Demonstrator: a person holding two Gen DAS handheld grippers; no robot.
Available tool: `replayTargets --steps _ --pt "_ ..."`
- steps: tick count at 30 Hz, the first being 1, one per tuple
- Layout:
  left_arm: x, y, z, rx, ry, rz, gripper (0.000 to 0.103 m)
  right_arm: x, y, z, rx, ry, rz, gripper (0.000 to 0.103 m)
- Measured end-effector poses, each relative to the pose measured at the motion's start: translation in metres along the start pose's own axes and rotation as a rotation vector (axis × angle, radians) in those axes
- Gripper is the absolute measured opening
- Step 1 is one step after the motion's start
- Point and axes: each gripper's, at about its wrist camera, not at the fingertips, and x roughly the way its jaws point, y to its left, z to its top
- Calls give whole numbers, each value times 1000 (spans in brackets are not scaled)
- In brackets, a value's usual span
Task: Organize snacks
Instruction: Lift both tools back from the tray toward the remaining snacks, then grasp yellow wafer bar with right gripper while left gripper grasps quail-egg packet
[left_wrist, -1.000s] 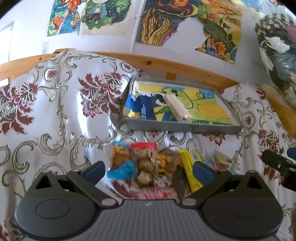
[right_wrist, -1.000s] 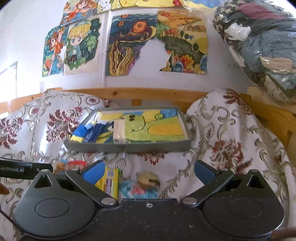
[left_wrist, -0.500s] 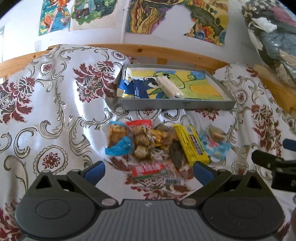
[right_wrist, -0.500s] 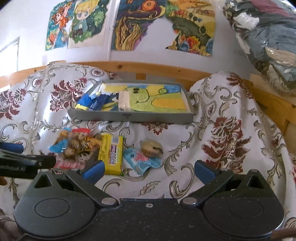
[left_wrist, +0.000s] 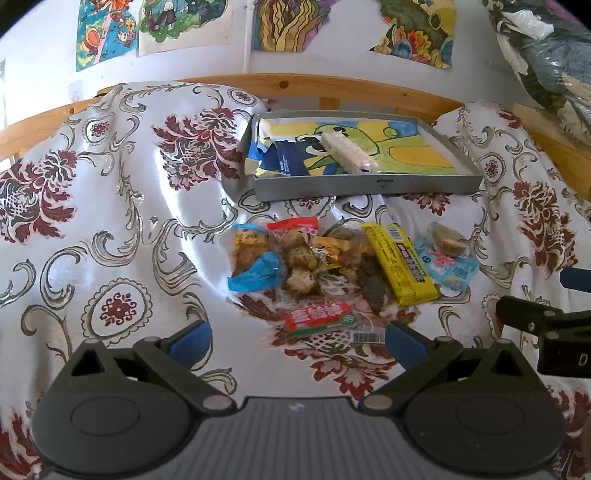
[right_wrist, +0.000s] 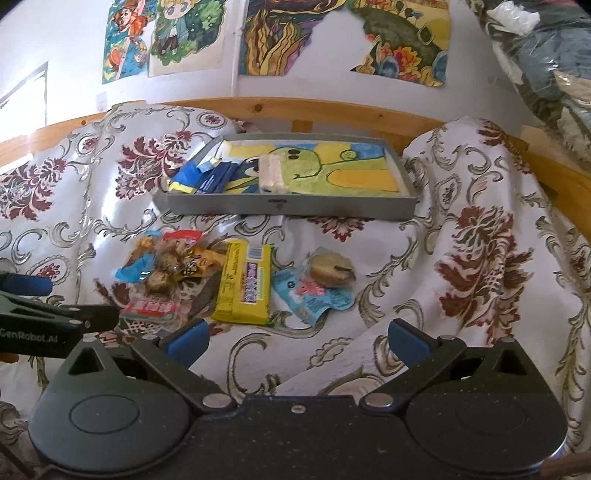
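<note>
Bright daylight comes from the left, where a window (right_wrist: 24, 86) is blown out white. The shiny bedspread (left_wrist: 122, 206) throws glare across its folds (strongest left of centre). Shadows are soft. Both fisheye views bend hard at the edges, with dark corners; the centre is fairly sharp.

Floral cloth (left_wrist: 110, 221); wall drawings (right_wrist: 306, 37)

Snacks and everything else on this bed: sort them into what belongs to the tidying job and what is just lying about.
Job:
- grey tray
- white bar and blue packets in the tray
- yellow pack
- blue pastry wrapper
- pile of loose snacks

Lying about:
- floral cover
- wall drawings
- bagged bedding
</note>
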Motion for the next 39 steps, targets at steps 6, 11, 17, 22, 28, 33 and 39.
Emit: replayTargets --steps 6,11,17,22,28,33,39 --pt "3 4 0 5 16 19 102 6 6 -2 -4 24 35 102" --pt "5 9 0 8 24 31 103 12 11 -4 -13 31 57 102" --pt "11 13 3 9 30 40 102 17 16 -5 -22 24 76 102" --pt "19 13 8 23 38 40 102 25 21 0 -72 -18 88 102" --pt "32 15 17 34 46 37 102 42 24 4 -136 -61 96 102" --pt "47 16 25 95 71 -1 102 64 23 8 -167 -74 110 102" --pt "67 27 42 -9 123 -36 102 89 22 13 -164 -75 138 100"
